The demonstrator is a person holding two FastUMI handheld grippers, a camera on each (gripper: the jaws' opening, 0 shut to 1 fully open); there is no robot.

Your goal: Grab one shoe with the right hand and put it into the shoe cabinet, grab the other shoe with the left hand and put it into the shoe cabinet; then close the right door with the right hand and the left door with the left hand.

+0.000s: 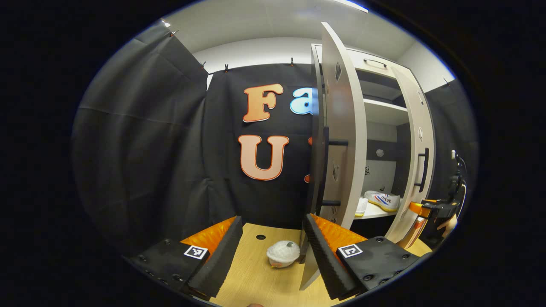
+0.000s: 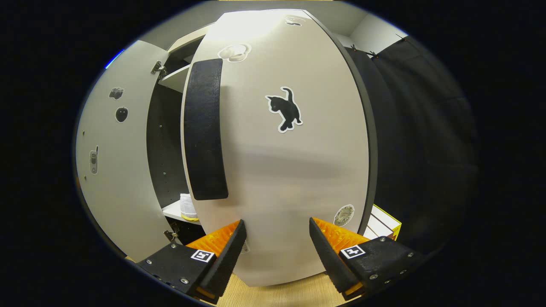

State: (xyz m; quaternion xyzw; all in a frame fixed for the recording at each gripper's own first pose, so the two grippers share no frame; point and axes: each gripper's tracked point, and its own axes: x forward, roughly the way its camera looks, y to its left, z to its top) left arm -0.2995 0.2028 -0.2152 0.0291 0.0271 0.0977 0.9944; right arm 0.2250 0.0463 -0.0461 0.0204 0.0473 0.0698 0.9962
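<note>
The white shoe cabinet point(image 1: 379, 113) stands with both doors swung out. On its lower shelf lie a white shoe with striped side point(image 1: 384, 200) and a second white shoe point(image 1: 361, 206); the heel of one shoe point(image 2: 187, 207) shows through the door gap. The left door point(image 1: 339, 128) is edge-on just ahead of my left gripper point(image 1: 273, 251), which is open and holds nothing. My right gripper point(image 2: 277, 247) is open, its tips close to the outer face of the right door point(image 2: 290, 170), right of the black handle point(image 2: 204, 128). From the left gripper view the right gripper point(image 1: 437, 209) is beside the right door point(image 1: 420, 149).
A small white wrapped round object point(image 1: 283, 253) sits on the wooden table point(image 1: 256, 277) between my left fingers, near a cable hole point(image 1: 260, 237). A yellow-and-white box point(image 2: 384, 224) stands right of the cabinet. The left door's inner face point(image 2: 111, 170) carries stickers.
</note>
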